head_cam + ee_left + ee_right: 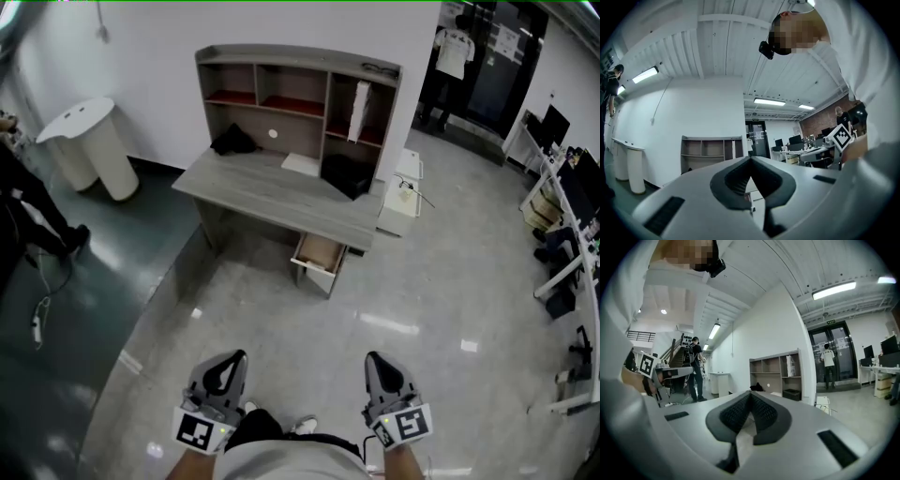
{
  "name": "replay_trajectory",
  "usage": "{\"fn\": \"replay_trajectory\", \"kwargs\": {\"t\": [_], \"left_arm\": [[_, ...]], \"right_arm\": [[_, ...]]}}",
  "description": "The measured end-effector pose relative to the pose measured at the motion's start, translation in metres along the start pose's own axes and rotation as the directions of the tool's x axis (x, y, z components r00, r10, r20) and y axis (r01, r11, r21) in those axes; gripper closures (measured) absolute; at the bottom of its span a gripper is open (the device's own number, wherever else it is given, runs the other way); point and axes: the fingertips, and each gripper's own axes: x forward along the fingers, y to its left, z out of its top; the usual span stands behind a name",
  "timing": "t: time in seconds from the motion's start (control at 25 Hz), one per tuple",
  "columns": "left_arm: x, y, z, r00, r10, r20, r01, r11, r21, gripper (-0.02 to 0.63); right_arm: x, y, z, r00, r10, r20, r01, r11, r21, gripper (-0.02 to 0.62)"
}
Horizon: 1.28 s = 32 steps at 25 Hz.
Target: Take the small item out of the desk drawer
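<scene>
A grey desk [272,199] with a shelf hutch stands against the white wall, a few steps ahead of me. Under its right end a drawer [319,253] is pulled open; what lies inside is too small to make out. Both grippers hang low near my body, far from the desk. My left gripper [232,363] is shut, its pads meeting with nothing between them [750,161]. My right gripper [377,362] is shut and empty too [751,397]. The desk also shows in the distance in both gripper views.
On the desktop lie a black bundle [232,141], a black bag [347,175] and a white sheet [302,164]. A white low cabinet [401,197] stands right of the desk, a white round stand [89,145] at the left. Office desks [562,216] line the right side.
</scene>
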Motion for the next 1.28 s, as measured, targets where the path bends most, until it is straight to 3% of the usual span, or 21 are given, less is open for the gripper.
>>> {"fn": "replay_trajectory", "kwargs": {"t": [0.36,0.64,0.84,1.08,1.28], "left_arm": [[0.002,0.030,-0.033,0.997,0.026,-0.078,-0.029,0.999,-0.032,0.591],[0.079,0.064,-0.048,0.997,-0.064,-0.033,0.062,0.995,-0.072,0.591],[0.149,0.122,-0.042,0.994,-0.107,0.012,0.107,0.992,-0.071,0.591],[0.210,0.192,-0.061,0.986,-0.168,0.007,0.168,0.979,-0.118,0.591],[0.249,0.222,-0.090,0.974,-0.226,-0.024,0.219,0.961,-0.169,0.591]], "right_arm": [[0.039,0.006,-0.019,0.998,0.033,-0.058,-0.033,0.999,-0.006,0.574],[0.088,-0.024,-0.025,0.994,-0.038,-0.104,0.036,0.999,-0.018,0.574],[0.157,-0.051,-0.006,0.989,-0.085,-0.123,0.077,0.995,-0.065,0.574],[0.245,-0.064,0.010,0.981,-0.132,-0.139,0.119,0.988,-0.093,0.574],[0.286,-0.074,0.008,0.969,-0.178,-0.173,0.161,0.981,-0.112,0.574]]}}
